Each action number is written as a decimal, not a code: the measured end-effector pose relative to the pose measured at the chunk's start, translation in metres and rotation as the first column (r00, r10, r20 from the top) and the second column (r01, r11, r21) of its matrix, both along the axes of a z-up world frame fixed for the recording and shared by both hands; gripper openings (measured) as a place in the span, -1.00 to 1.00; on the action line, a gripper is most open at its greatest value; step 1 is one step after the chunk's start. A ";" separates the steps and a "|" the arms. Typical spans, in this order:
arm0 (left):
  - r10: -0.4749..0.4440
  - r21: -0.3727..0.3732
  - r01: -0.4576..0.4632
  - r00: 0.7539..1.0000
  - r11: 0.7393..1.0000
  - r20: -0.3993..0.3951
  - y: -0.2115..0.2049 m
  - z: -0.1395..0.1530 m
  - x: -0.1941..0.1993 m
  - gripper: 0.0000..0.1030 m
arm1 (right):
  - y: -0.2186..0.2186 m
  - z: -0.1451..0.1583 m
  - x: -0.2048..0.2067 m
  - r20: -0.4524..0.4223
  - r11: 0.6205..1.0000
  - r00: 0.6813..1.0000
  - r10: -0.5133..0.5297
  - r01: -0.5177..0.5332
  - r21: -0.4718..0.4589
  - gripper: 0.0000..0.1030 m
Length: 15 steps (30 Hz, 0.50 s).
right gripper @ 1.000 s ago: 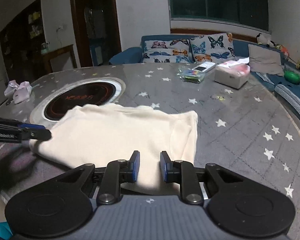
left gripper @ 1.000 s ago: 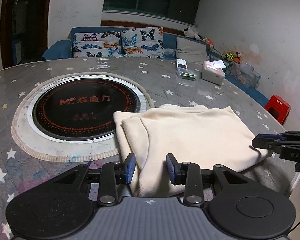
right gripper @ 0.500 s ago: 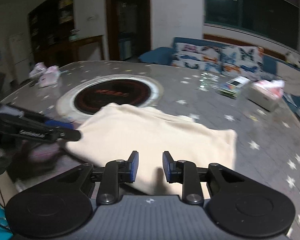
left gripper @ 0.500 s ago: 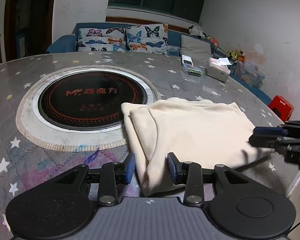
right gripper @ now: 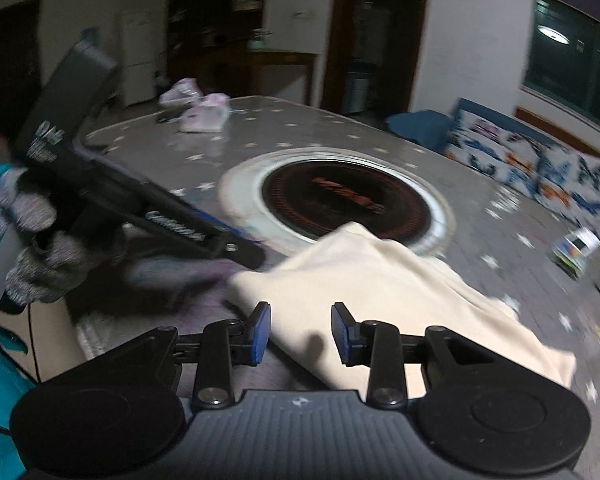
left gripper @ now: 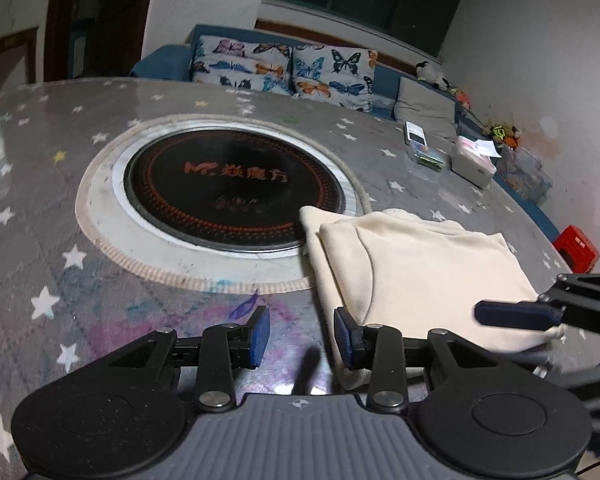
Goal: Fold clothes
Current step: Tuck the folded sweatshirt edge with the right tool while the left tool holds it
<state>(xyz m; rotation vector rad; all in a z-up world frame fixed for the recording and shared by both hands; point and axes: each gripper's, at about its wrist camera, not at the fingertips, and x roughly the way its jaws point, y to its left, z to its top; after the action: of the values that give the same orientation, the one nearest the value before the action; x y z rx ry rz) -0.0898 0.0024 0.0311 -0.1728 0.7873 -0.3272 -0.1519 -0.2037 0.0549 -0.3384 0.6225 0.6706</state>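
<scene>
A cream garment (left gripper: 420,272) lies folded on the starred table, its far corner over the hob rim. My left gripper (left gripper: 302,334) is open and holds nothing; the garment's near left edge lies just past its right finger (left gripper: 342,332). My right gripper (right gripper: 300,332) is also open and low over the near edge of the garment (right gripper: 380,292), with cloth showing between its fingers but not pinched. From each wrist view the other gripper shows: the right one (left gripper: 480,314) at the garment's right corner, the left one (right gripper: 256,256) at its left corner, held by a gloved hand (right gripper: 40,264).
A round black hob (left gripper: 236,184) is set in the table (left gripper: 40,200) behind the garment. A tissue box (left gripper: 474,160) and a small pack (left gripper: 416,136) sit far right. Pink cloth (right gripper: 200,110) lies at the far edge. A sofa (left gripper: 284,64) and red stool (left gripper: 576,248) stand beyond.
My left gripper has shifted left, so the garment now sits to the right of its fingers. The right gripper has swung left toward the left one and its fingers have spread wider.
</scene>
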 end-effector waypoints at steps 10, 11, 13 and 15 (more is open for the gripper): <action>0.026 -0.039 -0.027 0.999 0.999 -0.028 0.009 0.002 0.005 -0.15 | 0.051 -0.016 -0.003 0.020 0.978 0.986 0.168 -0.164 -0.131 -0.24; 0.028 -0.043 -0.030 0.999 0.999 -0.031 0.009 0.002 0.005 -0.14 | 0.054 -0.018 -0.004 0.023 0.974 0.984 0.177 -0.172 -0.145 -0.23; 0.033 -0.052 -0.035 0.999 0.998 -0.037 0.011 0.003 0.006 -0.10 | 0.058 -0.022 -0.006 0.029 0.970 0.982 0.185 -0.177 -0.169 -0.22; 0.036 -0.062 -0.038 0.999 0.997 -0.041 0.013 0.003 0.007 -0.08 | 0.060 -0.024 -0.007 0.031 0.967 0.982 0.187 -0.178 -0.181 -0.22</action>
<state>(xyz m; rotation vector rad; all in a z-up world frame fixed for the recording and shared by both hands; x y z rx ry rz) -0.0824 0.0150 0.0345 -0.2532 0.8124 -0.3146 -0.1586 -0.1433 0.0305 -0.5813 0.6117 0.7829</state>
